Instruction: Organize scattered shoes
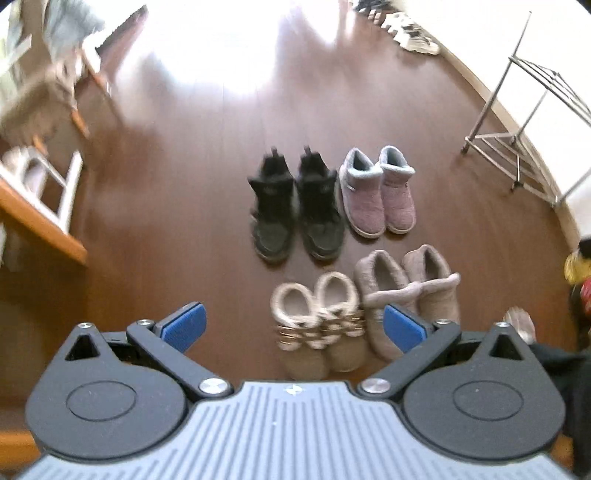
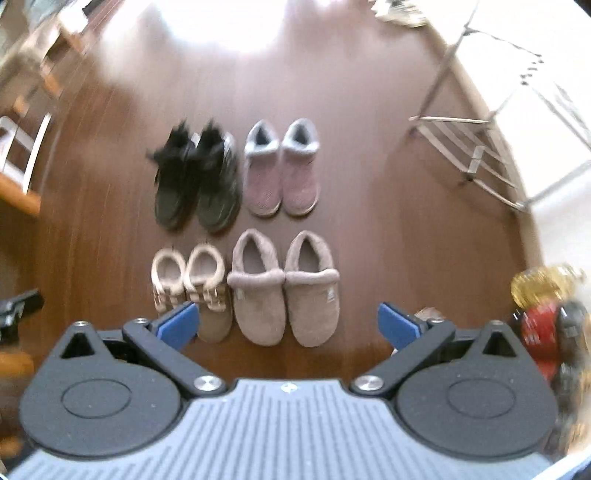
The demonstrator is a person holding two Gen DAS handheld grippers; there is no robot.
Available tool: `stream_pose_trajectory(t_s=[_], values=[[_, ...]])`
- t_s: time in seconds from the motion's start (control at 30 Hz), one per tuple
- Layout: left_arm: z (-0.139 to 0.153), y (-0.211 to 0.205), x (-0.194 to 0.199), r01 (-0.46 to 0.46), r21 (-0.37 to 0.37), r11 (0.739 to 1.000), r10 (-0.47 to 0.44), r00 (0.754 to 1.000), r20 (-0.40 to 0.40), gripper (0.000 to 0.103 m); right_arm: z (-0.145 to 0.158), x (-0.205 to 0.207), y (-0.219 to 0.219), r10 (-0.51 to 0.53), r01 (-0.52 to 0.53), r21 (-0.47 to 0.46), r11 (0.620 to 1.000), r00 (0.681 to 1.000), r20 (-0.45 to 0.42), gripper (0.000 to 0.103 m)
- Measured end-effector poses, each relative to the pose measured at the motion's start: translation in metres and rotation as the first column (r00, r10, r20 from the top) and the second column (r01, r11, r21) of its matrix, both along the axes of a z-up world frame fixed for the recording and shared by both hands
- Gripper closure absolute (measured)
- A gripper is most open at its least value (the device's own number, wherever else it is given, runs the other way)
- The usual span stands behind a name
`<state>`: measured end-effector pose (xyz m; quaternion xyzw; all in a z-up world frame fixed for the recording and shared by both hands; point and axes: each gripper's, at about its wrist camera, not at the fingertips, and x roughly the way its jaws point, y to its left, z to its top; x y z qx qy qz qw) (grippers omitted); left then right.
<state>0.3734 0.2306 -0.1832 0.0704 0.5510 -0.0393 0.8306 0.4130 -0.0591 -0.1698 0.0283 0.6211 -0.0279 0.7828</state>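
Several pairs of shoes stand side by side in two rows on the brown wood floor. In the far row are black sneakers [image 1: 295,206] [image 2: 195,181] and pink fleece-lined boots [image 1: 376,192] [image 2: 282,170]. In the near row are cream fur-lined shoes [image 1: 317,325] [image 2: 192,288] and taupe slippers [image 1: 406,295] [image 2: 284,288]. My left gripper [image 1: 293,328] hangs open above the near row, holding nothing. My right gripper [image 2: 288,325] is also open and empty, just short of the taupe slippers.
A metal rack [image 1: 524,140] [image 2: 480,140] stands by the wall at the right. A wooden table edge [image 1: 40,221] and a white stool [image 1: 48,177] sit at the left. Yellow and red items [image 2: 543,310] lie at the right edge. Light shoes [image 1: 410,33] lie far back.
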Motion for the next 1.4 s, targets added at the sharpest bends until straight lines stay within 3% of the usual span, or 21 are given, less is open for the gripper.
stream_pose_trajectory(t_s=[0.17,0.33,0.47,0.67,0.87,1.1,1.4], values=[[0.049,0.000,-0.027,-0.042,0.055,0.998,0.042,0.999,-0.010,0.000,0.045,-0.022,0.016,0.048,-0.049,0.038,0.998,0.999,0.012,0.001],[0.095,-0.034,-0.073,-0.160,0.032,0.987,0.158,0.986,0.050,0.000,0.070,-0.045,0.006,0.139,-0.143,0.091,0.986,0.989,0.052,0.001],[0.131,-0.074,-0.116,-0.219,-0.032,0.975,0.221,0.974,0.056,0.000,0.107,-0.079,-0.029,0.160,-0.171,0.150,0.974,0.983,0.086,0.001],[0.173,-0.109,-0.153,-0.187,-0.060,0.981,0.190,0.980,0.059,0.000,0.148,-0.117,-0.079,0.110,-0.126,0.190,0.974,0.990,0.094,0.001],[0.201,-0.115,-0.177,-0.122,-0.014,0.992,0.123,0.987,0.100,0.000,0.169,-0.147,-0.096,0.006,-0.036,0.224,0.974,0.991,0.134,0.001],[0.212,-0.099,-0.216,-0.083,-0.016,0.996,0.084,0.991,0.106,0.000,0.177,-0.188,-0.075,-0.071,0.033,0.217,0.976,0.983,0.169,0.001],[0.212,-0.069,-0.258,-0.106,-0.073,0.992,0.114,0.988,0.108,0.000,0.188,-0.241,-0.038,-0.059,0.024,0.201,0.979,0.983,0.171,0.001]])
